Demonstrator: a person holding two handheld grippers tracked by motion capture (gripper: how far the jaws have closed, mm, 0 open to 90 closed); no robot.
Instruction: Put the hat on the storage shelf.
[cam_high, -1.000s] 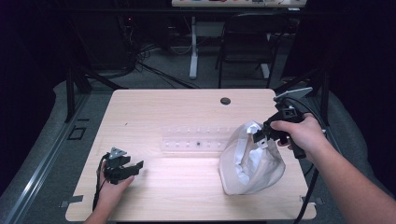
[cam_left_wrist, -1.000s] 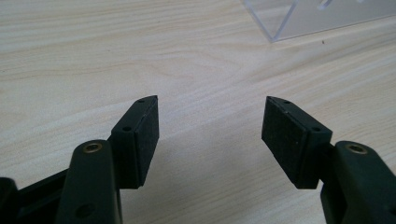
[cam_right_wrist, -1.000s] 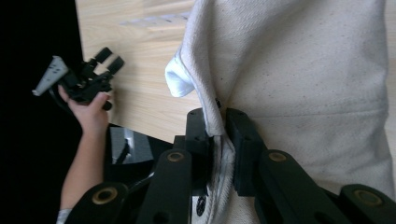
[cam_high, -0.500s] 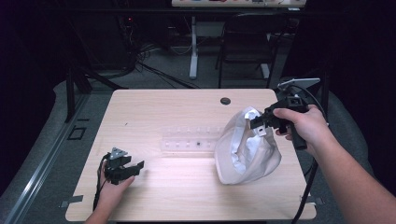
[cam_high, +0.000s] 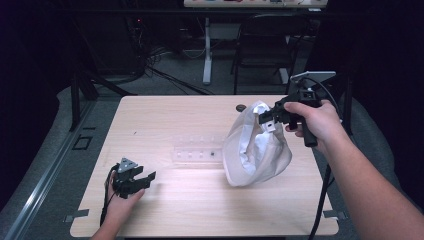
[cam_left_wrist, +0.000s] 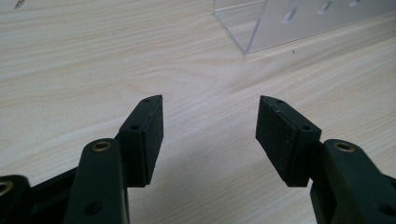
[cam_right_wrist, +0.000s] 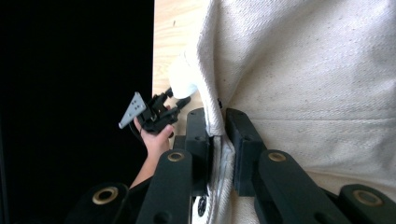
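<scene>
A white cloth bag (cam_high: 257, 152) hangs over the right half of the wooden table (cam_high: 165, 120), its mouth facing left and its bottom close to the tabletop. My right gripper (cam_high: 267, 118) is shut on the bag's upper rim; up close, the hem of the bag (cam_right_wrist: 317, 70) is pinched between the pads of that gripper (cam_right_wrist: 219, 140). My left gripper (cam_high: 145, 180) rests low near the front left corner. Its jaws (cam_left_wrist: 210, 126) stand open over bare wood with nothing between them, and they have just been closing a little.
A clear plastic rack (cam_high: 197, 152) lies across the table's middle, just left of the bag, with its corner (cam_left_wrist: 299, 23) ahead of the left gripper. A small black disc (cam_high: 241, 107) sits near the far edge. A chair (cam_high: 265, 50) and cables stand beyond the table.
My right gripper has risen with the bag's rim, so the bag has lifted and swung left toward the rack. The left hand has stayed put.
</scene>
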